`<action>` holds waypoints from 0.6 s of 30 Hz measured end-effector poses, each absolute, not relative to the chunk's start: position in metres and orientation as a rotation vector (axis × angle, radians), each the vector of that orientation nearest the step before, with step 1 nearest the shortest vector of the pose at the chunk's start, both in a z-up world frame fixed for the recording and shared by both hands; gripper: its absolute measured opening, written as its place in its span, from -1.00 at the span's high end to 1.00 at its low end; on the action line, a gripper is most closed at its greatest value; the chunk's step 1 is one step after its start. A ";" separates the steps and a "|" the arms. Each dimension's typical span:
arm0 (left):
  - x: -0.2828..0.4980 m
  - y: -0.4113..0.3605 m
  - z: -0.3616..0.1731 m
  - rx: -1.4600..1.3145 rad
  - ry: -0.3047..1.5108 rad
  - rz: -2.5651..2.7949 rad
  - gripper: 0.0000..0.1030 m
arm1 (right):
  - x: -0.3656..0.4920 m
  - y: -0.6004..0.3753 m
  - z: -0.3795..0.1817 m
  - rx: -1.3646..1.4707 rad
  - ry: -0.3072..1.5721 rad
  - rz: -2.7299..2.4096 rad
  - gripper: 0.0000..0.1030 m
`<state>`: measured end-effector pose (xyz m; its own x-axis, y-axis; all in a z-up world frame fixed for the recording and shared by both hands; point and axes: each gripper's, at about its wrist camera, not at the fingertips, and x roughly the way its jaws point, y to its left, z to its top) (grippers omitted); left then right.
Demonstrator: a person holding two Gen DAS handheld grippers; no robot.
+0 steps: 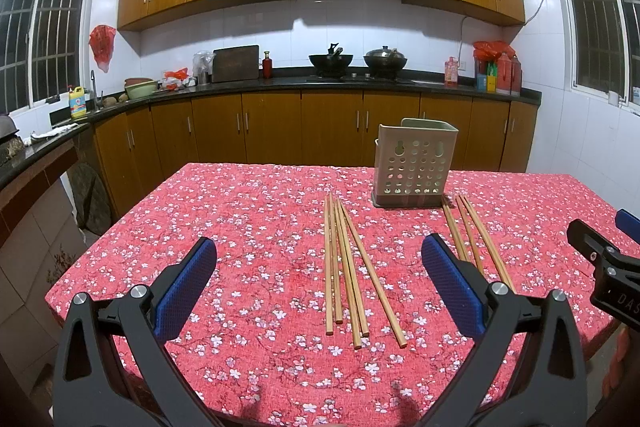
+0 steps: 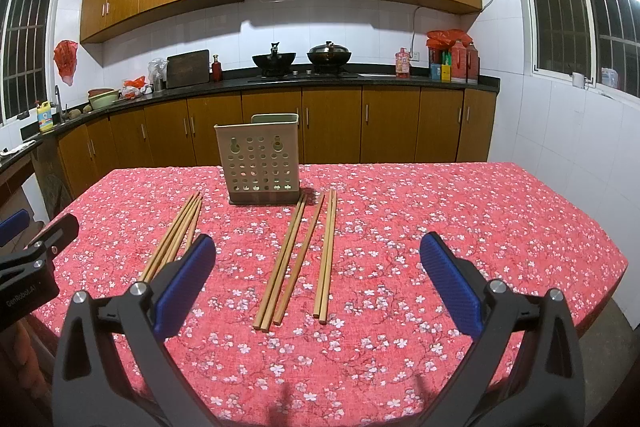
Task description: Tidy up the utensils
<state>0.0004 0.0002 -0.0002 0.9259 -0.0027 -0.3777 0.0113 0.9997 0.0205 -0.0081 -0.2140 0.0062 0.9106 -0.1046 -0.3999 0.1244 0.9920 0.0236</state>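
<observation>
- Left gripper (image 1: 318,267): jaws spread fully apart, nothing between the blue pads; it hovers above the near part of the table (image 1: 248,359).
- Right gripper (image 2: 318,265): jaws likewise spread wide and empty, above the near edge of the same table.
- Left group of chopsticks (image 1: 346,267): five wooden sticks counted in the left wrist view, lying flat on the red floral tablecloth (image 1: 240,211), running near to far, to the left of and nearer than the holder.
- Right group of chopsticks (image 2: 298,259): five sticks counted in the right wrist view (three close together, then a pair just to their right). Their far ends lie just beside the holder's base; whether they touch it cannot be told.
- Utensil holder (image 1: 412,163): one, pale green, perforated, upright on a dark base at the far middle of the table. No chopstick shows above its rim.
- Hidden or cut off: in the left wrist view the gripper's right finger (image 1: 452,283) covers the near ends of the right group, so only three sticks can be counted there. In the right wrist view the gripper's left finger (image 2: 186,283) covers the near ends of the left group.
- Each gripper shows only partly at the edge of the other's view.
</observation>
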 end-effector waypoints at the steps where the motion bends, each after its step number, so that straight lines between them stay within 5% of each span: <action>1: 0.000 0.000 0.000 0.022 0.388 -0.007 -0.97 | -0.008 -0.214 0.006 0.049 0.409 -0.118 -0.92; 18: 0.000 0.000 0.000 0.022 0.389 -0.006 -0.97 | -0.009 -0.215 0.007 0.051 0.410 -0.118 -0.92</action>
